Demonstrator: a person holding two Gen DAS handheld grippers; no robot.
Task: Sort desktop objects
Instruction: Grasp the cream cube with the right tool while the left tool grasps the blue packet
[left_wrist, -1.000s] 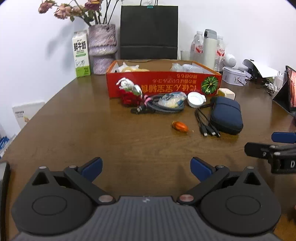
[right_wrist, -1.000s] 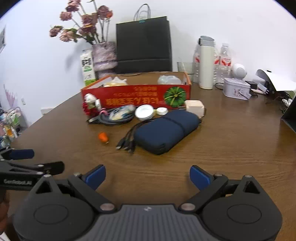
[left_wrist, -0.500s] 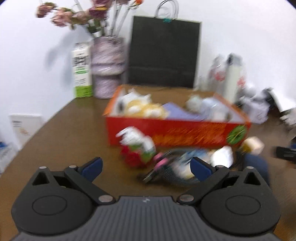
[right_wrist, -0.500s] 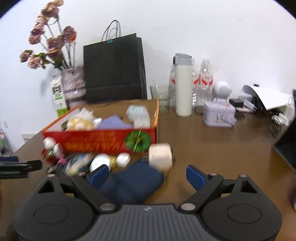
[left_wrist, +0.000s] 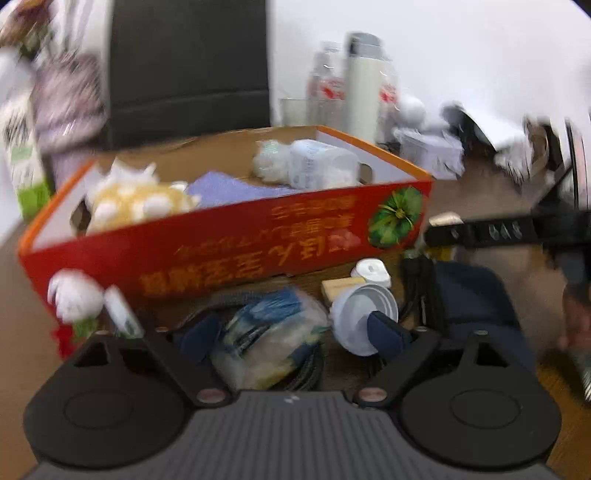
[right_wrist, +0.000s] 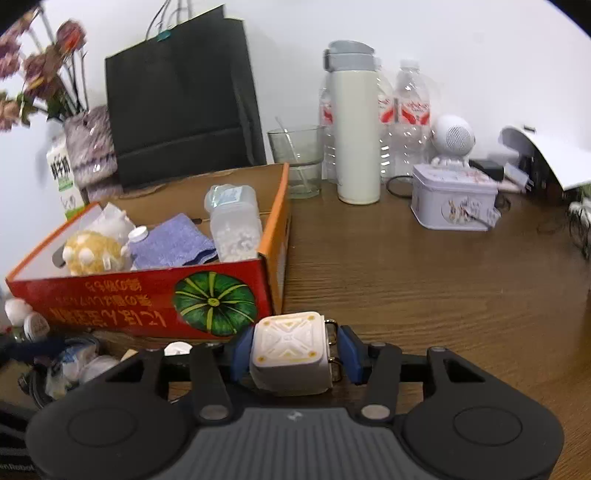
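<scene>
My left gripper (left_wrist: 291, 334) hovers low over a clear plastic bag (left_wrist: 269, 343) that lies on a coiled black cable. Its jaws are closing, with the bag between them and the pads still apart from it. In front stands the red cardboard box (left_wrist: 221, 251) holding a yellow plush, a purple cloth and a clear container. The view is blurred. My right gripper (right_wrist: 295, 349) is closing on a white patterned cube (right_wrist: 291, 354) beside the box's (right_wrist: 147, 295) right corner, with both blue pads against its sides.
A white lid (left_wrist: 365, 317), a small cap (left_wrist: 371, 271), a dark blue pouch (left_wrist: 476, 295) and a red-and-white plush (left_wrist: 74, 299) crowd the box's front. Behind stand a black paper bag (right_wrist: 181, 99), a glass (right_wrist: 299, 162), a white flask (right_wrist: 356, 125) and a tin (right_wrist: 452, 203).
Both grippers moved forward to the red box. The right jaws narrowed around the white cube. The left gripper came over the plastic bag and narrowed a little.
</scene>
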